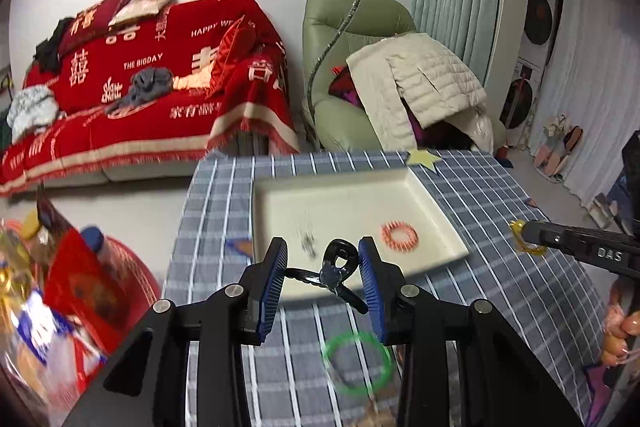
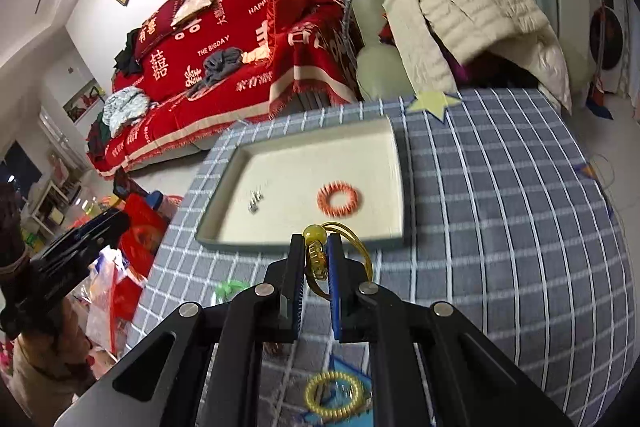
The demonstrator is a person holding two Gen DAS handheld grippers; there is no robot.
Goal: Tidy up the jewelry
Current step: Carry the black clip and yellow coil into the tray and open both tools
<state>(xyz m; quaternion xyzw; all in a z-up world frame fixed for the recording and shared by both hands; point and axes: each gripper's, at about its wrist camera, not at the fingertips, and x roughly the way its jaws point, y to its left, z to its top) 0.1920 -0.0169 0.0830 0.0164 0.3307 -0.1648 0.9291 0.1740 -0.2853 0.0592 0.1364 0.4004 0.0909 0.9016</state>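
Observation:
A cream tray (image 1: 440,211) (image 2: 394,187) sits on the checked tablecloth. In it lie an orange spiral ring (image 1: 399,235) (image 2: 338,203) and a small silver piece (image 1: 306,239) (image 2: 254,203). My left gripper (image 1: 323,261) holds a black hair clip (image 1: 334,273) between its blue pads, over the tray's near edge. My right gripper (image 2: 314,251) (image 1: 528,233) is shut on a yellow bead hair tie (image 2: 316,255), just short of the tray's near rim. A green ring (image 1: 357,363) (image 2: 230,286) lies on the cloth under the left gripper. A yellow spiral ring (image 2: 335,395) lies under the right gripper.
A yellow star sticker (image 1: 423,159) (image 2: 434,103) lies beyond the tray. The table's left edge drops to bags and red packages (image 1: 72,291) on the floor. A red sofa (image 1: 152,83) and a green armchair (image 1: 352,39) with a white jacket stand behind.

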